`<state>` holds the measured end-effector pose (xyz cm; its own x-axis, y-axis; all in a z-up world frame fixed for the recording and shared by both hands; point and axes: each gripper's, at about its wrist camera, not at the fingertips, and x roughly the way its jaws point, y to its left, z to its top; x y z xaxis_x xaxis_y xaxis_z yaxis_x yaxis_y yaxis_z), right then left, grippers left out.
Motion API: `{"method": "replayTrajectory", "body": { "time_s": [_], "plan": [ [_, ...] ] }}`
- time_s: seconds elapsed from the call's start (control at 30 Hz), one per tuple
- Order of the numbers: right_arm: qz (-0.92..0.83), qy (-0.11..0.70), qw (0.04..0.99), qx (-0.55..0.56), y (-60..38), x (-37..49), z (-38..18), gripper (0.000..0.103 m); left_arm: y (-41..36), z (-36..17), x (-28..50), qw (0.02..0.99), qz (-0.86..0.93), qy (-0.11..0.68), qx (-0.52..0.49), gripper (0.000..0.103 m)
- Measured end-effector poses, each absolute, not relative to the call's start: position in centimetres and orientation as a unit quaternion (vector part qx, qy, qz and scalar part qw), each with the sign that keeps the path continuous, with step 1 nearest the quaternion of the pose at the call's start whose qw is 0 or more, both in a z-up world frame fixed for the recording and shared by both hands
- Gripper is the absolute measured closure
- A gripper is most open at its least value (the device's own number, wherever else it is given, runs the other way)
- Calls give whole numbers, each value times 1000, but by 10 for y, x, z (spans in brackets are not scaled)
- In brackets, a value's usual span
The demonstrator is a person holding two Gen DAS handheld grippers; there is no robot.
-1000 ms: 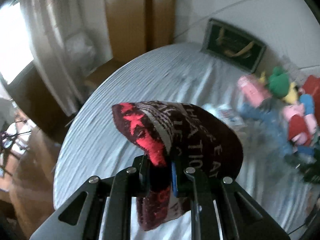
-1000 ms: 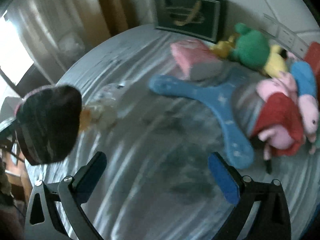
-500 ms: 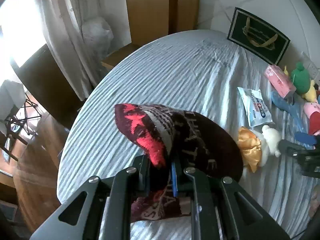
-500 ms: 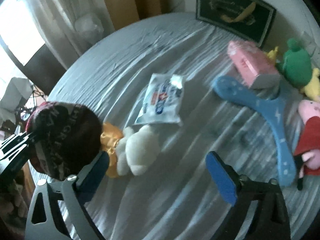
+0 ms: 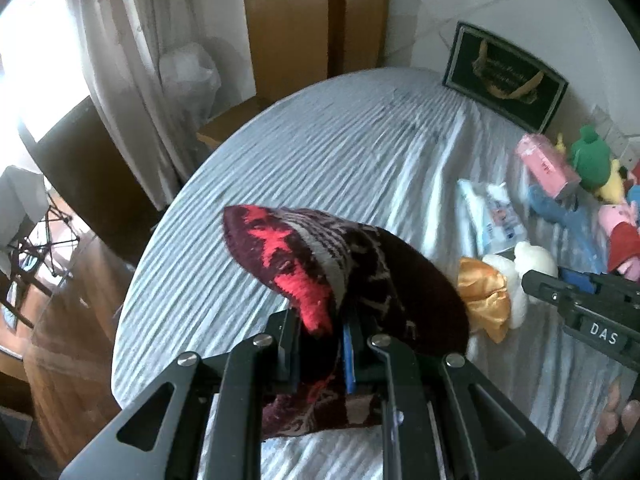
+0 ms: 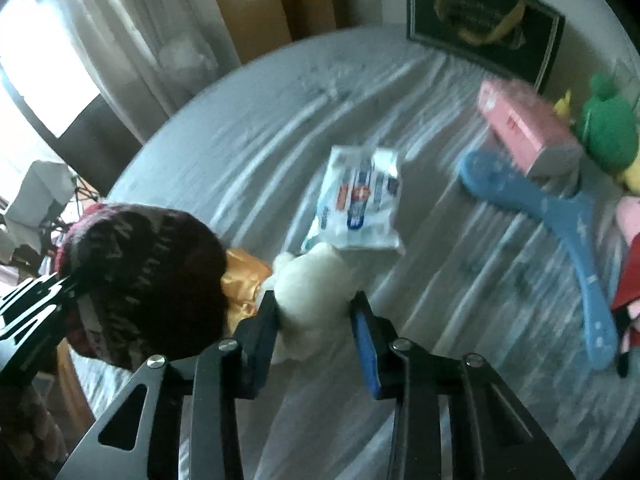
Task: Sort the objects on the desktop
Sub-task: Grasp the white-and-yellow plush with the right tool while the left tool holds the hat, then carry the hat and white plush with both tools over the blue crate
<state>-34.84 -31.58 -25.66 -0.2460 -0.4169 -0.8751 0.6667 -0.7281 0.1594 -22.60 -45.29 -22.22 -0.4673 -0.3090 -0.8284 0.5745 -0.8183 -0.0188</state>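
Observation:
My left gripper (image 5: 320, 332) is shut on a dark maroon knit hat (image 5: 360, 272) with a red star, held up over the striped tablecloth (image 5: 320, 160). The hat (image 6: 148, 272) also shows at the left of the right wrist view. Beside it lies a white plush toy (image 6: 312, 280) with a gold satin piece (image 6: 240, 280). My right gripper (image 6: 314, 316) straddles the plush, its jaws closing, and both pads touch the white body. In the left wrist view the right gripper (image 5: 560, 280) reaches in from the right at the plush (image 5: 532, 256).
A wet-wipes packet (image 6: 360, 200) lies just beyond the plush. A pink box (image 6: 524, 132), a blue boomerang-shaped toy (image 6: 560, 216) and a green plush (image 6: 608, 132) crowd the right. A dark gift bag (image 6: 480, 20) stands at the back. The table's round edge (image 5: 132, 280) drops off at left.
My right gripper swung left from the blue toy to the white plush, and its wide jaws narrowed around it. The left gripper still holds the hat in about the same place.

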Motion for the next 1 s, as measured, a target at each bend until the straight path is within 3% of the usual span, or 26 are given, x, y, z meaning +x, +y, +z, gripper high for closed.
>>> {"method": "replayTrajectory", "body": {
  "time_s": [0.5, 1.0],
  "plan": [
    [-882, 115, 296, 348, -225, -284, -121, 69, -362, -104, -224, 176, -922, 78, 336, 88],
    [-947, 82, 158, 267, -17, -167, -39, 69, -165, -27, -174, 26, -966, 23, 255, 88]
  ]
}}
